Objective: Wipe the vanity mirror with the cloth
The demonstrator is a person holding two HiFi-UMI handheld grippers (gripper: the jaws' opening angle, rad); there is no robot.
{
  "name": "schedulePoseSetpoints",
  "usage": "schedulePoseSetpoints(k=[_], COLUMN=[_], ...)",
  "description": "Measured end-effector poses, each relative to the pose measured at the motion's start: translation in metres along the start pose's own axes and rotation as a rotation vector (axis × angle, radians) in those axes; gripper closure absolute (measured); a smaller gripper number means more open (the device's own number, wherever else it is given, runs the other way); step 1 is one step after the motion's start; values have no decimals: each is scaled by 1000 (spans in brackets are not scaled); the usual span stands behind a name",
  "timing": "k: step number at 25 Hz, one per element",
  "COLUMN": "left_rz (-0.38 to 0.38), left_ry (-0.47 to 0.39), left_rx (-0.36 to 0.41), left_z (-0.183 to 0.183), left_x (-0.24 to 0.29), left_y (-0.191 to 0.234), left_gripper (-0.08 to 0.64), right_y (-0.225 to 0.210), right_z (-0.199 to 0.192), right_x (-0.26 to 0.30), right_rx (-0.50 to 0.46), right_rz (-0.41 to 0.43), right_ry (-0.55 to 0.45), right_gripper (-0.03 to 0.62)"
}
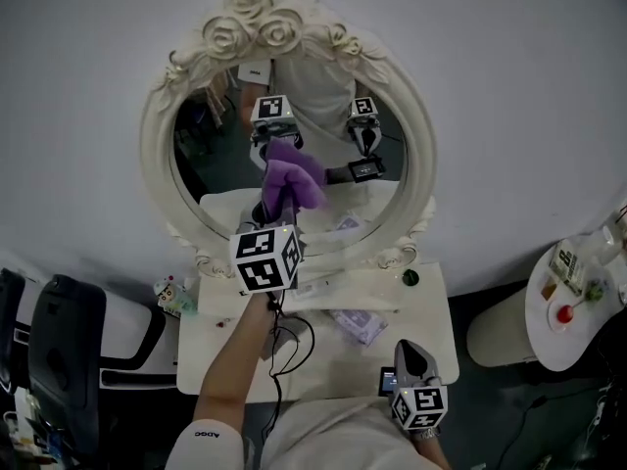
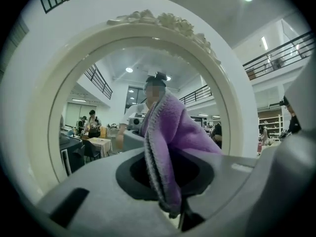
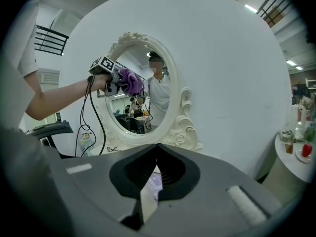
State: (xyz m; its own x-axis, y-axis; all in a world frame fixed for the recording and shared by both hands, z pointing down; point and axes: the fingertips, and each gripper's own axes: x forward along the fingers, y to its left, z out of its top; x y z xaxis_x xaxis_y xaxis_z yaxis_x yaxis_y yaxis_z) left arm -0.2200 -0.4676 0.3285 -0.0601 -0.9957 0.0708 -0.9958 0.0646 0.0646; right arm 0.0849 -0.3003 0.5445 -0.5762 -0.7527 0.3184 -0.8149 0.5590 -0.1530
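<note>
The oval vanity mirror (image 1: 372, 213) has a cream frame (image 1: 157, 164) topped with carved roses and stands on a white vanity table (image 1: 211, 355). My left gripper (image 1: 277, 206) is raised to the glass, shut on a purple cloth (image 1: 292, 177) that rests against the mirror's middle. Seen from the left gripper view, the cloth (image 2: 173, 132) hangs between the jaws, filling the centre of the mirror (image 2: 98, 107). My right gripper (image 1: 408, 349) is held low over the table's front right corner, shut and empty. From the right gripper view the right gripper (image 3: 157, 148) points at the mirror (image 3: 140, 107) from the side.
A purple packet (image 1: 355, 323), a flat white box (image 1: 338, 289), a small green-topped object (image 1: 410, 277) and a small figurine (image 1: 168, 294) lie on the table. Black cables (image 1: 284, 346) trail from the left gripper. A black chair (image 1: 59, 355) stands left; a round side table (image 1: 549, 336) with bottles stands right.
</note>
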Motion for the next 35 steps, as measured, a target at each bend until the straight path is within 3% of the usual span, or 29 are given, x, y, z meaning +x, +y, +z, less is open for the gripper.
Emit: schedulePoseSetpoints(k=[10, 16, 19, 24, 31, 35], left_rz=[211, 356, 383, 282, -5, -105], left_ry=[32, 56, 51, -3, -18, 2], left_rx=[51, 64, 56, 12, -22, -15], left_z=[-8, -15, -17, -17, -32, -48], left_x=[-42, -61, -67, -72, -37, -5], left_y=[126, 180, 192, 150, 8, -59], left_gripper=[505, 505, 506, 506, 506, 505], right_y=[49, 62, 61, 43, 4, -26], right_z=[9, 16, 17, 15, 7, 4], right_x=[37, 53, 55, 51, 30, 12], right_rx=[-54, -100, -107, -101, -88, -65], right_rz=[113, 192, 212, 216, 160, 90], right_ry=[9, 15, 22, 33, 39, 33], right_gripper=[584, 584, 584, 584, 584, 584])
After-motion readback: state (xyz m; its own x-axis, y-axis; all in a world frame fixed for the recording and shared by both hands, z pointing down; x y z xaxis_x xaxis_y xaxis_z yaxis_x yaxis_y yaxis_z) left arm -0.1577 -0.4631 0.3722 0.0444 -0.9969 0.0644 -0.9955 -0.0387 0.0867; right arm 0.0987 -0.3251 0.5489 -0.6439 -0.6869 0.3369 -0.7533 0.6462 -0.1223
